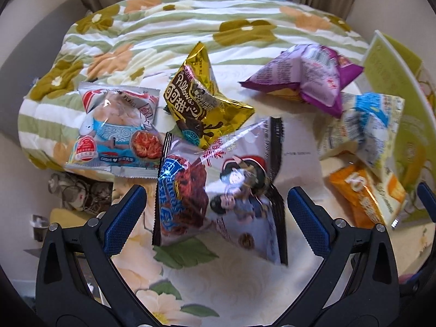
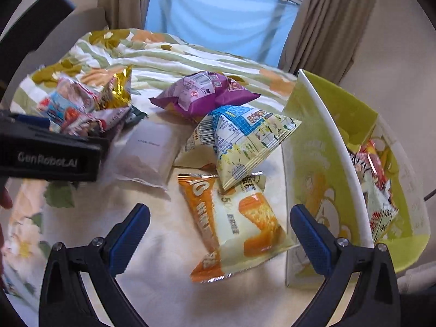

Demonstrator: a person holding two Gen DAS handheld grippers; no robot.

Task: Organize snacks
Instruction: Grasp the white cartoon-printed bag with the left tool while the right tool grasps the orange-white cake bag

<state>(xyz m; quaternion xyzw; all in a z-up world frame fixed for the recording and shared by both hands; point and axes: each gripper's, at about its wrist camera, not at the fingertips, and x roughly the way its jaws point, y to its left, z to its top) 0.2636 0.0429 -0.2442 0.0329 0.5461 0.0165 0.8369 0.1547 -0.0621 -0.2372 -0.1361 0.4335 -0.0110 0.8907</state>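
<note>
Six snack packets lie loose on the bed (image 1: 245,294). A silver packet with black edges (image 1: 220,190) and cartoon figures sits nearest, between the left tongs (image 1: 216,218), whose jaws stand wide and grip nothing. Touching its top is a gold packet (image 1: 203,103) printed "Pillows", and left of that a clear bun packet (image 1: 117,128) marked "OISHI". To the right lie a purple packet (image 2: 207,92), a blue-and-cream packet (image 2: 245,141) resting on an orange packet (image 2: 237,229), and a flat white pouch (image 2: 147,150) beside them. The right tongs (image 2: 220,237) hover spread wide over the orange packet, empty. Just right stands a yellow-green bin (image 2: 329,147) with packets inside. The left tool's body reads "GenRobot.AI". A striped floral quilt (image 1: 169,32) is bunched behind.
</note>
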